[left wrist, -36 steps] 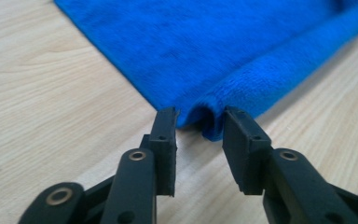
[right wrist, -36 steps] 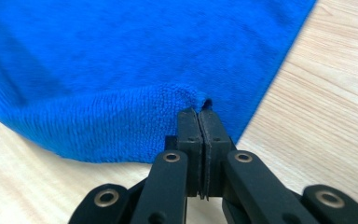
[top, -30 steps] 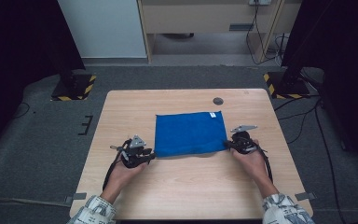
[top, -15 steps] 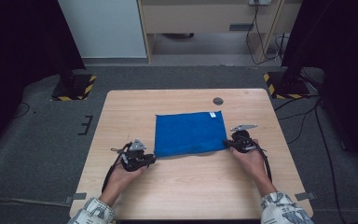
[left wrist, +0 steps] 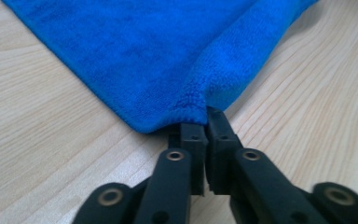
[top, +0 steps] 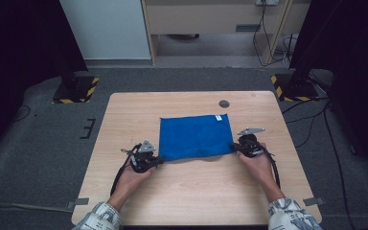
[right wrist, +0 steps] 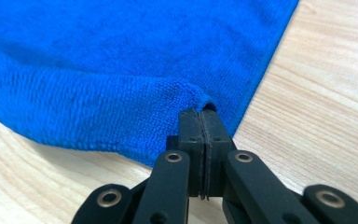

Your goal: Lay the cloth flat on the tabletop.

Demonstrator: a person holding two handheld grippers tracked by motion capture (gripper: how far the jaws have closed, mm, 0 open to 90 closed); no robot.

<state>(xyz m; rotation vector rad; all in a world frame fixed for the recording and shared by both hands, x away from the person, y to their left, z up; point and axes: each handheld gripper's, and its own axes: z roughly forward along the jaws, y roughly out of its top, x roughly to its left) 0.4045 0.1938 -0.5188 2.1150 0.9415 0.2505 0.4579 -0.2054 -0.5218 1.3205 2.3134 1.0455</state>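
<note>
Your left claw (left wrist: 204,122) had just been closing, and its jaws came together on the near left corner of the blue cloth (top: 195,136), which bunched up at their tips. Your right claw (right wrist: 200,114) was clamped tight on the near right corner. The cloth lay flat in the middle of the worktop (top: 124,120), its near edge toward you. With both near corners pinched, you looked ready to lift and fold it.

Ahead of my left gripper (top: 159,161): the blue cloth (top: 195,135) lies in the way.
Behind both grippers: bare table (top: 196,196), lots of room.
Past the cloth: a small dark hole (top: 224,103).
</note>
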